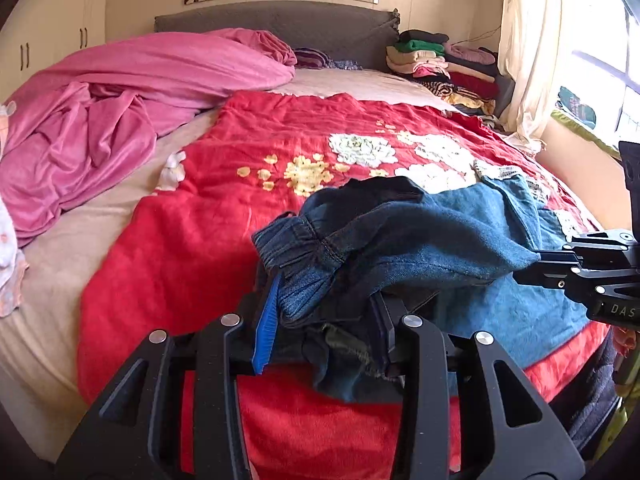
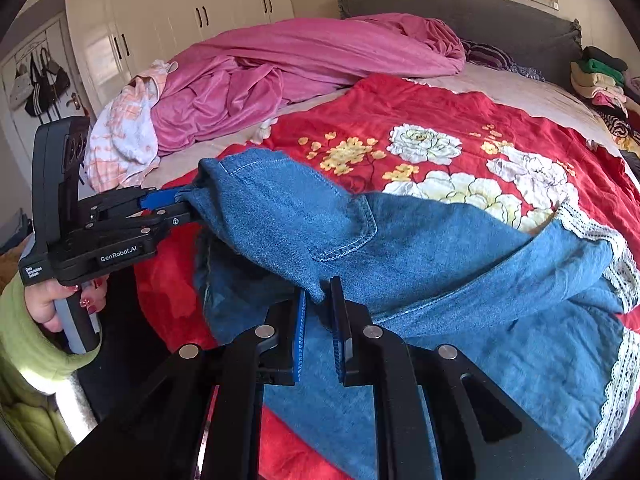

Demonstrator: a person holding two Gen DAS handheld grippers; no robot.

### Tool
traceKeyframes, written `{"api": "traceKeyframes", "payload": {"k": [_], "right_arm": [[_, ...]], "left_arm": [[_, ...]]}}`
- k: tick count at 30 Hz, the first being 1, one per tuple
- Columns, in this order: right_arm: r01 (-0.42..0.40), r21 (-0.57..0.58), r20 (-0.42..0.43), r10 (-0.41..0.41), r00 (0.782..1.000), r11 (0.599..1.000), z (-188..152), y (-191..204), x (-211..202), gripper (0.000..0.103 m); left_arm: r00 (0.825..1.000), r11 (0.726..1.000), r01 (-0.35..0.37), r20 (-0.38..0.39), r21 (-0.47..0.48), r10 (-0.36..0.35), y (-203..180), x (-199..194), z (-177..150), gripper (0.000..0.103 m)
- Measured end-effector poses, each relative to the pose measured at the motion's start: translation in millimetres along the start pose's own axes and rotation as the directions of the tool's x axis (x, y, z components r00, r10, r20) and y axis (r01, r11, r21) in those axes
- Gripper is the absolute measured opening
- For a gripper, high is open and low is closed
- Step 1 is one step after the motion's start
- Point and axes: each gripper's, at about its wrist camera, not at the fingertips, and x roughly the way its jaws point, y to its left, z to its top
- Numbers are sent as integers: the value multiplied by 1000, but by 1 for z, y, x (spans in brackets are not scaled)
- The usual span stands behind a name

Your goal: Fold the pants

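Blue denim pants (image 2: pixel 420 248) with white lace hems lie on a red flowered blanket (image 2: pixel 400 120); they also show in the left wrist view (image 1: pixel 420 240). My left gripper (image 1: pixel 324 312) is shut on the bunched elastic waistband, lifted off the bed; it shows in the right wrist view (image 2: pixel 180 208) at the left, clamping the waist corner. My right gripper (image 2: pixel 318 308) is shut on a fold of the pants near the back pocket; it shows in the left wrist view (image 1: pixel 532 268) at the right edge. The pant legs trail to the right on the blanket.
A pink duvet (image 1: pixel 120 92) is heaped at the far left of the bed. Stacked folded clothes (image 1: pixel 440 60) sit by the grey headboard (image 1: pixel 280 24). A curtain and window (image 1: pixel 532 60) are on the right. White wardrobes (image 2: pixel 180 20) stand behind.
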Motion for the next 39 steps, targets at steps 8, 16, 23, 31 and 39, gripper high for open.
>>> {"api": "traceKeyframes", "payload": {"k": [8, 16, 23, 31, 39], "right_arm": [[-30, 22, -27, 31, 999, 999, -18, 13, -2, 11], [-53, 26, -54, 54, 997, 998, -25, 19, 5, 11], [-72, 24, -77, 73, 994, 997, -31, 22, 12, 14], [-99, 81, -90, 107, 990, 992, -40, 18, 12, 16], [-22, 150, 20, 19, 1000, 988, -29, -11, -32, 41]], "left_arm": [[1000, 1000, -12, -17, 12, 12, 1, -7, -9, 35], [998, 1000, 4, -67, -21, -5, 12, -21, -23, 37], [998, 996, 37, -52, -83, -42, 22, -54, -23, 37], [994, 994, 105, -39, 10, -104, -25, -34, 11, 37], [990, 992, 59, -130, 110, -44, -55, 12, 5, 44]]}}
